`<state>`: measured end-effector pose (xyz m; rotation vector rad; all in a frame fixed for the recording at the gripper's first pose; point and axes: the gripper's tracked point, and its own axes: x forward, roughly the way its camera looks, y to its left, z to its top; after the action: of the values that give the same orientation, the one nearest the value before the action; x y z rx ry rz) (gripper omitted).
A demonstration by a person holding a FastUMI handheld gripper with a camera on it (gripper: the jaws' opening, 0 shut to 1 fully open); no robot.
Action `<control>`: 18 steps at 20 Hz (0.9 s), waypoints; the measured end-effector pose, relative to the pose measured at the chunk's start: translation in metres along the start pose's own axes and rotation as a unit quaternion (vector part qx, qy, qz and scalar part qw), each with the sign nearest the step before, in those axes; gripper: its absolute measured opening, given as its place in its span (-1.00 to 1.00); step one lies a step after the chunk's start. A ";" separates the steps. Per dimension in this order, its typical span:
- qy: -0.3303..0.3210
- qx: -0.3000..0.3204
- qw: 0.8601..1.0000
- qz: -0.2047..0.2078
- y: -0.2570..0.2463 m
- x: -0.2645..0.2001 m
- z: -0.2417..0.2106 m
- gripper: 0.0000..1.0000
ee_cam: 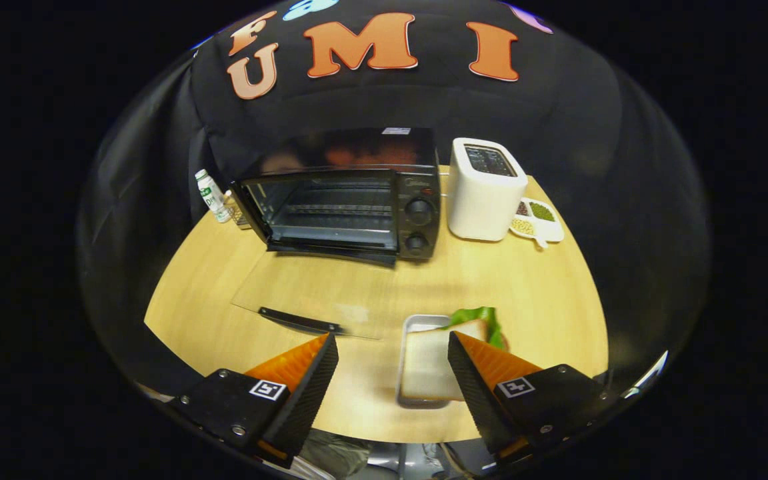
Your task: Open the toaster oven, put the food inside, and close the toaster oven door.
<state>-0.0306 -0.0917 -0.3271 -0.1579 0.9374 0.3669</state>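
The gripper [393,348] has two wedge-shaped fingers [304,373] that taper to points, each with a finely ribbed inner face and a smoother sloping outer face. Each finger sits on a chunky black block with bevelled edges. Small silver screws dot the corners of both blocks, and each block carries a square white tag printed with a black coded pattern. The fingers stand wide apart.

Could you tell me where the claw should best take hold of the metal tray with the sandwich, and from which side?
Probably the near rim of the metal tray, approached from the table's front edge. The rim stands bare there, while bread and lettuce crowd the far end. The open claw hovers above it, facing the toaster oven, whose door lies folded down.
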 end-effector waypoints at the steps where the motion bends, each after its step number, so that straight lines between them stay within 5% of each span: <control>1: 0.009 0.006 1.000 0.006 -0.009 0.002 0.000 0.98; 11: 0.134 0.053 0.986 0.081 -0.075 0.045 -0.045 0.98; 18: 0.184 0.102 0.970 0.125 -0.071 0.064 -0.064 0.92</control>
<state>-0.0185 -0.1608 -0.4185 0.0859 1.3616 0.4804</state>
